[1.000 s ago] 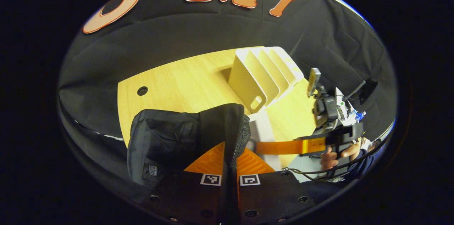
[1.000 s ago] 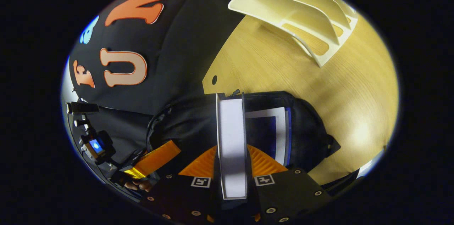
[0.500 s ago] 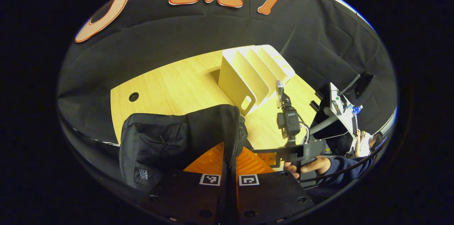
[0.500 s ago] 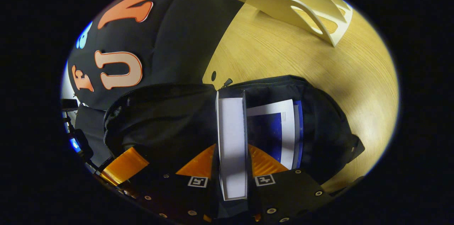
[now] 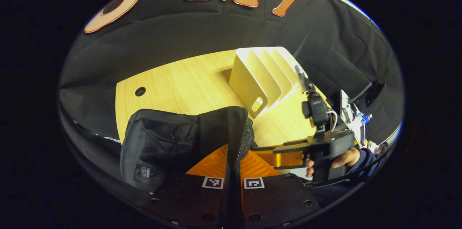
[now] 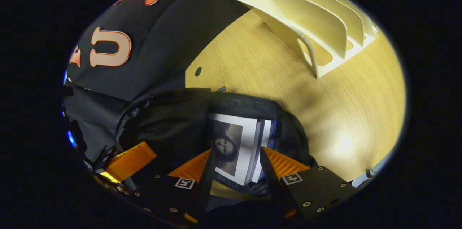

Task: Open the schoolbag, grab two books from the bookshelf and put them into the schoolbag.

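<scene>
Left gripper view: at bottom centre the left gripper [image 5: 233, 166] has its jaws clamped on the schoolbag [image 5: 169, 142] rim, apparently to hold its mouth open; the bookshelf [image 5: 265, 79] stands upper centre on the worktop [image 5: 180, 81].

Right gripper view: the right gripper [image 6: 234, 166], jaws wide apart and holding nothing, hovers over two books [image 6: 240, 148] inside the bag.

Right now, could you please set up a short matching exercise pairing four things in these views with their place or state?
Things:
1. left gripper
2. right gripper
3. books
4. bookshelf

States:
a. inside the open schoolbag
b. standing with bare slots on the table
c. shut on the schoolbag's edge
d. open above the bag's mouth

Pairs: 1-c, 2-d, 3-a, 4-b
</scene>
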`<action>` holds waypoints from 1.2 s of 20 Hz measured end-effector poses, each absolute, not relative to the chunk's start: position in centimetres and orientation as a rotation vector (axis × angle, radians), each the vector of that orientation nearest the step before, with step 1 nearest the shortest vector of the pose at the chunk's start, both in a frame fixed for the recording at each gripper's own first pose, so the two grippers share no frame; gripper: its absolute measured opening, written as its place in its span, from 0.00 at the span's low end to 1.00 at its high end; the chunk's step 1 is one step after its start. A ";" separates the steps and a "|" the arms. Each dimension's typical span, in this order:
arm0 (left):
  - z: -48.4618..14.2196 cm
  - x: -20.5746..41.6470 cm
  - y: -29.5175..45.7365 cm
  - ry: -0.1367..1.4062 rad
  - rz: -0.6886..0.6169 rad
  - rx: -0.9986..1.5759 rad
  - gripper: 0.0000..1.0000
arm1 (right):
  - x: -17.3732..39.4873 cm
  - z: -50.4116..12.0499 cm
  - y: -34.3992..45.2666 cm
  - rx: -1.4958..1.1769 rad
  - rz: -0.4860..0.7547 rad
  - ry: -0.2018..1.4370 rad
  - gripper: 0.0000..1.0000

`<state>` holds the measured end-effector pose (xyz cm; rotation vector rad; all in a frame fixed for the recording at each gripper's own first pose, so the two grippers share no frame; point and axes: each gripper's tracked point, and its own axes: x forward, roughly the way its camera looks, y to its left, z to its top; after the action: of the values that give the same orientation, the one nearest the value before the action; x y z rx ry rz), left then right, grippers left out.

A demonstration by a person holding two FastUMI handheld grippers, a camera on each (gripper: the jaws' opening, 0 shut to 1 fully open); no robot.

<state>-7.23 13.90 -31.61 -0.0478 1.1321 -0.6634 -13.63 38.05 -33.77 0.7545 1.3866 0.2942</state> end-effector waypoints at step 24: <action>-23.7 -5.4 -5.6 0.779 -0.224 -0.130 0.98 | -0.4 -20.8 4.9 0.223 0.360 0.786 0.97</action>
<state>-5.36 -5.63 -23.71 -0.1295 0.7790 -0.2244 -0.40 4.95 -20.77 0.2235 0.7863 0.3602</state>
